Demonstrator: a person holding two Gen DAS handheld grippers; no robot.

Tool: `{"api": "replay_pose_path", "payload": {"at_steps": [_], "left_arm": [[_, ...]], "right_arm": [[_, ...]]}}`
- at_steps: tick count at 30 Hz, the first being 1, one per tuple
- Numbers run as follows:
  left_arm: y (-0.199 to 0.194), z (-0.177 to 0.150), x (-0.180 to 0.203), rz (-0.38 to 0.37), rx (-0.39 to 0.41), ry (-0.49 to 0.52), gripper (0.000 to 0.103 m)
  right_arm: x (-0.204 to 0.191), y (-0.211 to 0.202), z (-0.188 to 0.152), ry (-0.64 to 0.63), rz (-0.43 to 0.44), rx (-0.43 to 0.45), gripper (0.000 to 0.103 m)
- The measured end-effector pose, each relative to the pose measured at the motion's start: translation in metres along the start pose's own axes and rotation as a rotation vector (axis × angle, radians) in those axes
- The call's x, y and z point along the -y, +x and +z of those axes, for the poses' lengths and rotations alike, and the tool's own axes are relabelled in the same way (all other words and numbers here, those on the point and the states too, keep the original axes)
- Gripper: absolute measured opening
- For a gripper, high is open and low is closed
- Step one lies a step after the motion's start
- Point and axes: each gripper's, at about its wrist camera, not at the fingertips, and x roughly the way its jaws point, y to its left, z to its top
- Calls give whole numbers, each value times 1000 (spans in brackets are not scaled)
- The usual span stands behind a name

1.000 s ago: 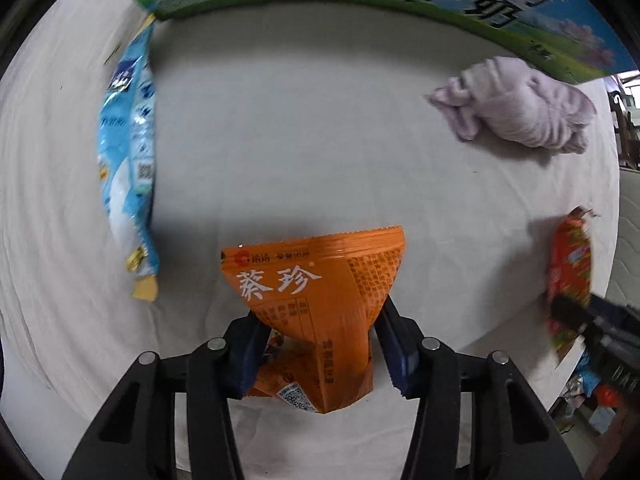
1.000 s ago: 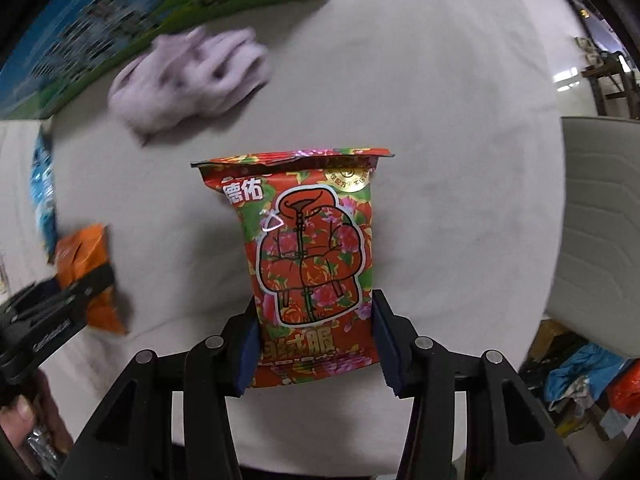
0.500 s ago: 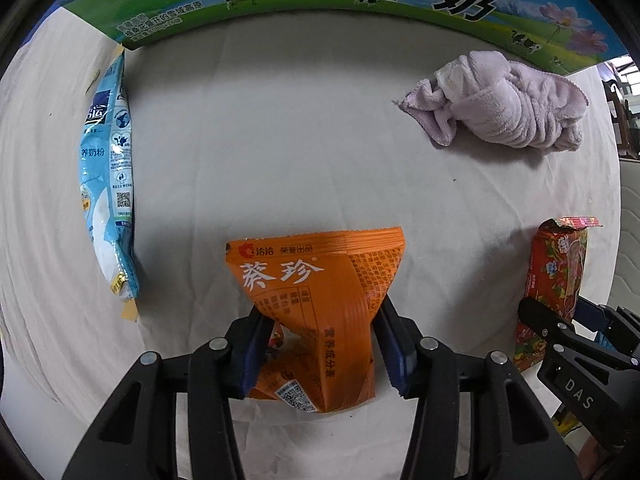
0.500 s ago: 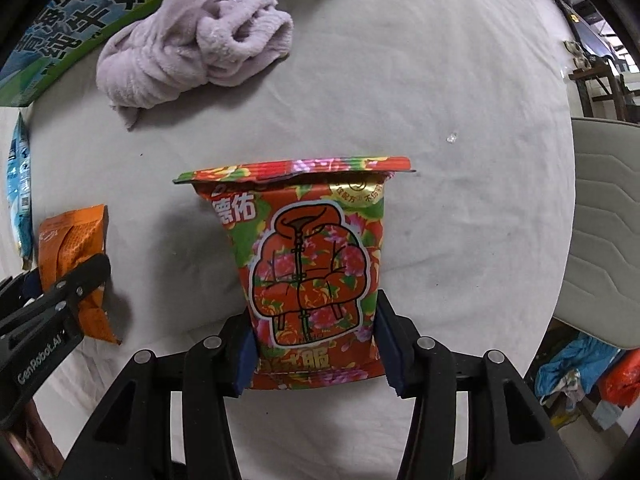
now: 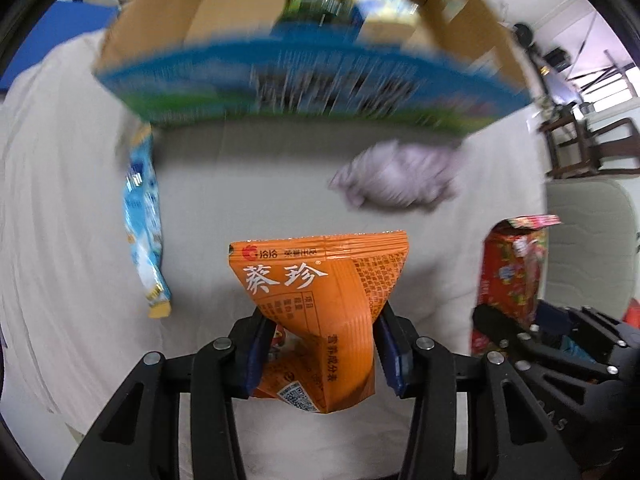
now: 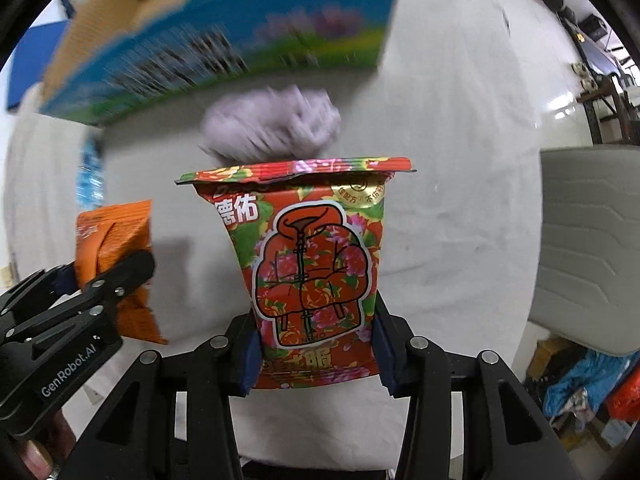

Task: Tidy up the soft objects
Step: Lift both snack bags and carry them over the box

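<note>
1. Left tongs (image 5: 322,354) are pinching the orange snack bag (image 5: 320,316) around its lower half. The bag is crumpled and twisted, top seal pointing away from the camera, and it's held up off the counter (image 5: 248,184).
2. Right tongs (image 6: 316,350) are clamped on the red floral packet (image 6: 316,276) near its bottom edge. The packet stands upright with the jacket picture facing the camera, and it's also held above the counter.
3. From the right wrist view the orange bag and the left tongs sit at the left side, near the red packet but not touching it. From the left wrist view the red packet is off at the right edge.
4. Beyond both bags a lilac towel (image 5: 396,176) lies bunched up on the white cloth covering the counter. It's blurry in both views.
5. A light blue pouch (image 5: 144,224) lies flat on the counter's left side, well apart from the towel.
6. At the far edge there's an open cardboard box (image 5: 304,60) with a blue and green printed front. It's badly motion-blurred, so I can't make out what's inside.
7. A pale padded chair (image 6: 592,248) sits off the right side of the counter.
</note>
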Motion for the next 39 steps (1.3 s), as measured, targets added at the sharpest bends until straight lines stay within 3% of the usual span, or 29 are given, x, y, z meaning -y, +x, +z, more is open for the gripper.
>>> {"api": "replay_pose_path", "payload": {"at_steps": [10, 19, 27, 39], "left_arm": [[-111, 55, 3, -95, 191, 12, 43], [-118, 136, -22, -62, 242, 5, 43], [-80, 199, -47, -30, 185, -21, 43], [2, 252, -79, 9, 58, -49, 43]], "right_arm": [[-16, -107, 40, -18, 103, 161, 48], [-30, -142, 116, -7, 87, 227, 48], [-30, -95, 176, 84, 26, 160, 48], [-21, -19, 205, 197, -46, 73, 48]]}}
